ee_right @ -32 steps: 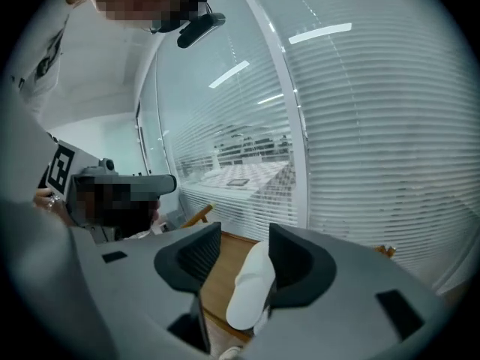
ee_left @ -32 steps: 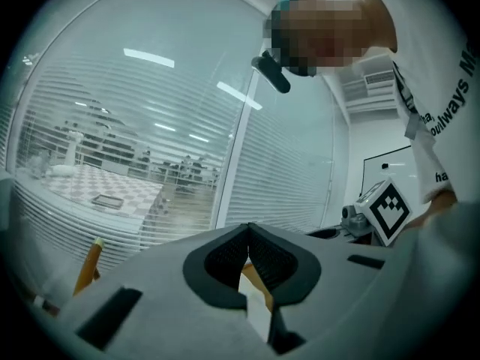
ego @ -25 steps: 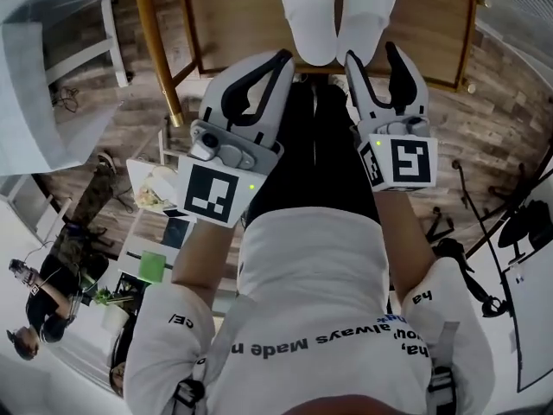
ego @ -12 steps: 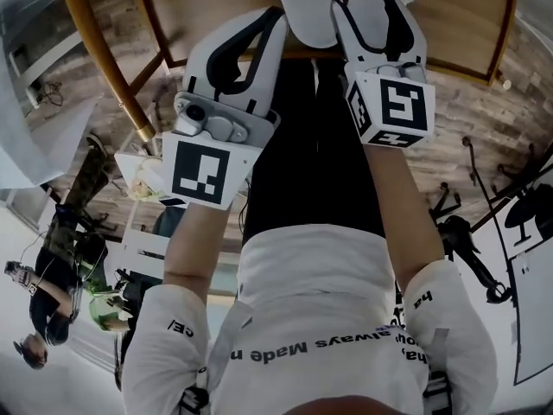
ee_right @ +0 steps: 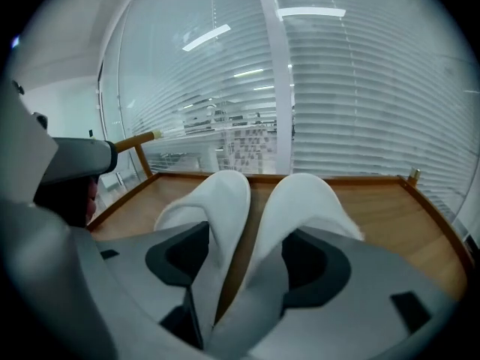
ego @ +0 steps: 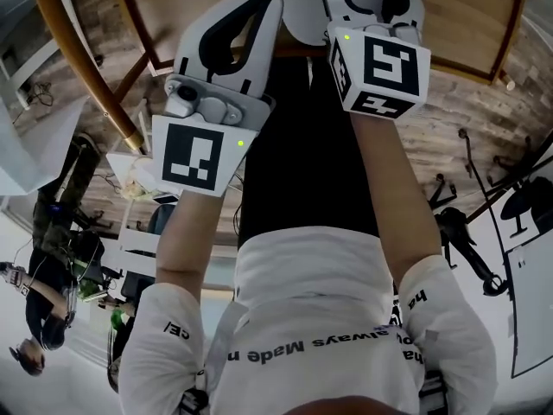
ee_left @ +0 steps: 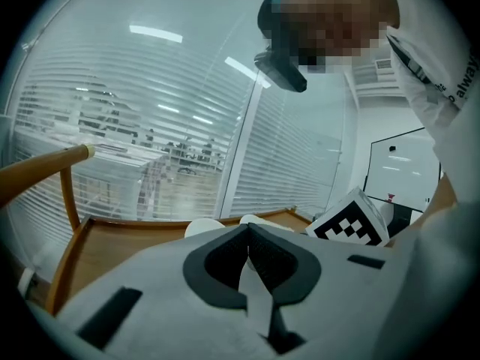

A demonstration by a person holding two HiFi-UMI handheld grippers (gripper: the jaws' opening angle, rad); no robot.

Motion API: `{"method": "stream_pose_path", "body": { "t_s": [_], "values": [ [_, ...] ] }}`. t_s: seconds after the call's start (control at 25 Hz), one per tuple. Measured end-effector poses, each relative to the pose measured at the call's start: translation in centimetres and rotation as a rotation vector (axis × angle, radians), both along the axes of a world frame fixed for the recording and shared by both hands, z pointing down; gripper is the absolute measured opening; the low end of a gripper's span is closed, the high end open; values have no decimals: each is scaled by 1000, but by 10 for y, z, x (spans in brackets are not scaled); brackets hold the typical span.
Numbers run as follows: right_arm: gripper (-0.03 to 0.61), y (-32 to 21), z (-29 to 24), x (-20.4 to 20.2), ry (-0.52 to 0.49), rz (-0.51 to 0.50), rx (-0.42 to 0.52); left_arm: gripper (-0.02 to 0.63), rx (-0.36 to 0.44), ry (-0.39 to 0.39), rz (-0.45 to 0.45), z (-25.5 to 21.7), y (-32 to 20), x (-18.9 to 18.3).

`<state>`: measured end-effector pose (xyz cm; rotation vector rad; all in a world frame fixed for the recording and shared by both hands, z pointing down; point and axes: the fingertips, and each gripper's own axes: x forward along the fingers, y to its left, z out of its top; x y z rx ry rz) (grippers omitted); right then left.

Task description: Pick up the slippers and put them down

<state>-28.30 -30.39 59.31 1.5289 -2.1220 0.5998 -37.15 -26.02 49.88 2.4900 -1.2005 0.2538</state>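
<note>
Jaws on my right gripper [ee_right: 247, 237] stand spread and have just been opening. I see both white slippers [ee_right: 304, 201] between them, side by side on the wooden table [ee_right: 397, 223]. Left gripper [ee_left: 248, 235]: jaws pressed together, nothing in them.

In the right gripper view, the back halves of the two white slippers [ee_right: 225, 201] are hidden down between the jaws of the right gripper [ee_right: 247, 232], which have just been opening. Whether the pads touch them is hard to judge.

In the left gripper view, only two small white toes show above the left gripper [ee_left: 247, 227]. Its body also covers a corner of the marker cube [ee_left: 352, 223]. The person's head [ee_left: 330, 21] at the top is blurred out.

In the head view, the slippers and the wooden table [ego: 173, 15] are cut off by the top edge. A distant person [ego: 34, 305] at lower left is too small to make out.
</note>
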Motion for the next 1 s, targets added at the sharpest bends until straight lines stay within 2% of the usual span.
{"method": "stream_pose_path", "body": {
  "t_s": [0.2, 0.44, 0.6, 0.8, 1.0],
  "values": [
    [264, -13, 5, -3, 84, -8, 36, 12, 5, -15, -5, 0, -7, -3],
    [257, -15, 0, -1, 135, 6, 81, 12, 12, -12, -15, -1, -6, -4],
    [131, -14, -2, 2, 149, 18, 103, 12, 1, -9, -20, 2, -3, -6],
    [70, -7, -10, 10, 135, 19, 114, 12, 2, -12, -31, -4, 3, -5],
    [43, -8, -27, 14, 120, 9, 123, 12, 3, -6, -51, -19, 1, -4]
  ]
}}
